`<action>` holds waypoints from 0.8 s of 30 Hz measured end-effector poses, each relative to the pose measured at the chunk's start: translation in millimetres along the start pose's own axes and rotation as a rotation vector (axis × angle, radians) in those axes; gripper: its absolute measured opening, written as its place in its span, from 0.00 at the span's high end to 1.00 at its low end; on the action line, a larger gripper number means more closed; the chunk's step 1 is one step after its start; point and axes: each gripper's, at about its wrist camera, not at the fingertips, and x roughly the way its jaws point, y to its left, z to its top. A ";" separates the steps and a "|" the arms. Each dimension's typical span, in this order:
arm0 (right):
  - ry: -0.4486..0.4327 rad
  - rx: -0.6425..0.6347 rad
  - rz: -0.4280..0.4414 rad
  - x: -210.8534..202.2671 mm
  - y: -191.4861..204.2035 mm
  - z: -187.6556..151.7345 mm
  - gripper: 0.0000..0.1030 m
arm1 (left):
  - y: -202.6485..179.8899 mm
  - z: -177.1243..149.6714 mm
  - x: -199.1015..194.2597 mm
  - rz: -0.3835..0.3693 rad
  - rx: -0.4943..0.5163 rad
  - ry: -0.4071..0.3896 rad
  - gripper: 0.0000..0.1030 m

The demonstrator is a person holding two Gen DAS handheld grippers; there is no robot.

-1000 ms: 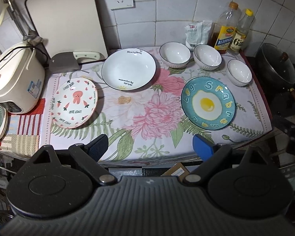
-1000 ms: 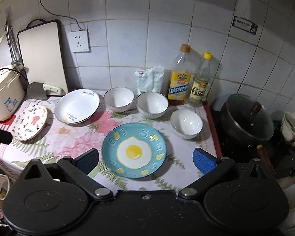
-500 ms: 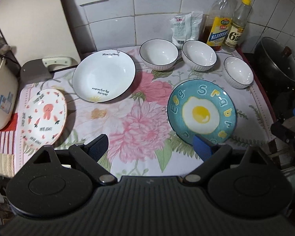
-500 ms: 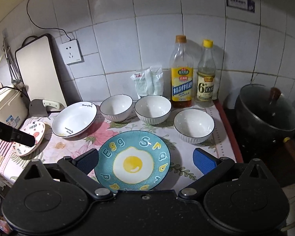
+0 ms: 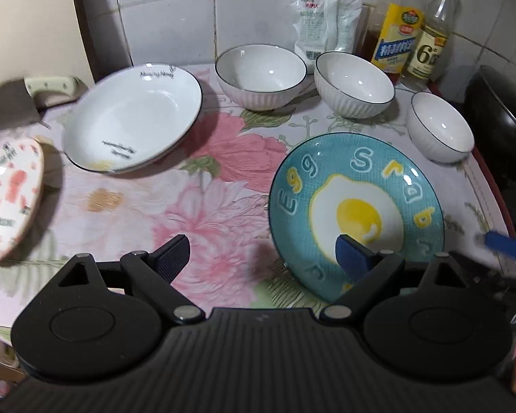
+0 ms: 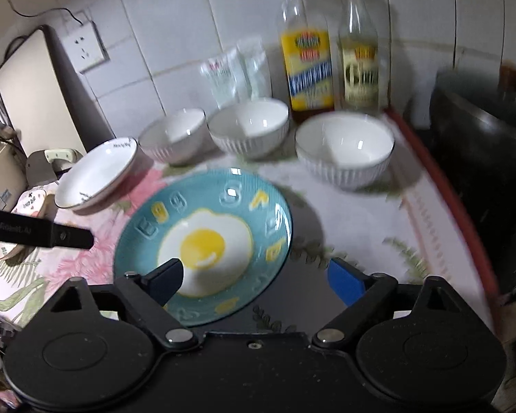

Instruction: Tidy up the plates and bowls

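Note:
A teal fried-egg plate [image 5: 357,213] [image 6: 206,237] lies on the floral cloth. A large white deep plate [image 5: 134,117] [image 6: 98,172] and a pink patterned plate [image 5: 7,196] [image 6: 29,203] lie to its left. Three white ribbed bowls [image 5: 261,75] [image 5: 354,82] [image 5: 440,127] stand at the back; they also show in the right wrist view [image 6: 173,134] [image 6: 249,127] [image 6: 344,148]. My left gripper [image 5: 261,258] is open above the teal plate's left rim. My right gripper [image 6: 258,275] is open above its right rim. Both are empty.
Two oil bottles [image 5: 399,24] [image 6: 306,44] and white packets [image 5: 323,20] stand against the tiled wall. A black wok [image 6: 481,158] sits right of the red-edged counter. A cleaver [image 5: 24,99], a rice cooker [image 6: 0,172] and a cutting board [image 6: 31,86] are at left.
Both grippers have moved forward and down toward the teal fried-egg plate, which now fills more of each view. The dishes have not moved.

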 end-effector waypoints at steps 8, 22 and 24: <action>0.028 0.066 0.001 41.7 -15.9 -6.4 0.41 | -2.6 -12.4 44.5 -0.019 -0.025 0.015 0.29; 0.068 0.193 0.087 61.1 -31.4 -1.3 0.81 | -2.4 -12.5 60.1 -0.084 -0.097 0.037 0.81; 0.071 0.176 0.097 58.2 -25.9 -1.6 0.82 | -0.8 -12.1 56.0 -0.052 -0.108 0.026 0.81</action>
